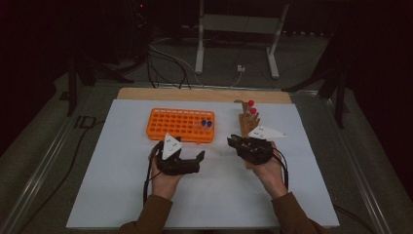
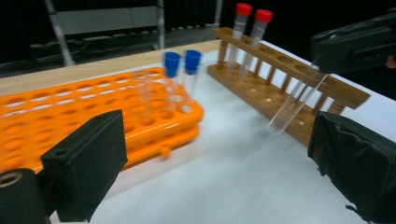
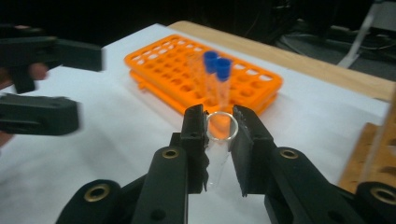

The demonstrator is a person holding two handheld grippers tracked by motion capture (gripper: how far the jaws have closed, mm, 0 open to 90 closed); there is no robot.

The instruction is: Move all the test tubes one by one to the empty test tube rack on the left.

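The right gripper (image 3: 219, 128) has its jaws clenched on a clear, uncapped tube (image 3: 218, 140) just below its rim, as the right gripper view shows; the rim stands up between the pads with the orange rack (image 3: 205, 79) behind it. In the left gripper view the same tube (image 2: 296, 100) hangs slanted from the right gripper (image 2: 355, 46), its round bottom in front of the wooden rack (image 2: 285, 77) and just above the desk (image 2: 233, 172). From the high view the tube is too small to make out. The left gripper (image 1: 181, 157) has its jaws released and wide apart, with nothing between them, near the orange rack (image 1: 180, 124). Two blue-capped tubes (image 2: 182, 70) stand in the orange rack's corner, and two red-capped tubes (image 2: 252, 21) stand at the wooden rack's far end.
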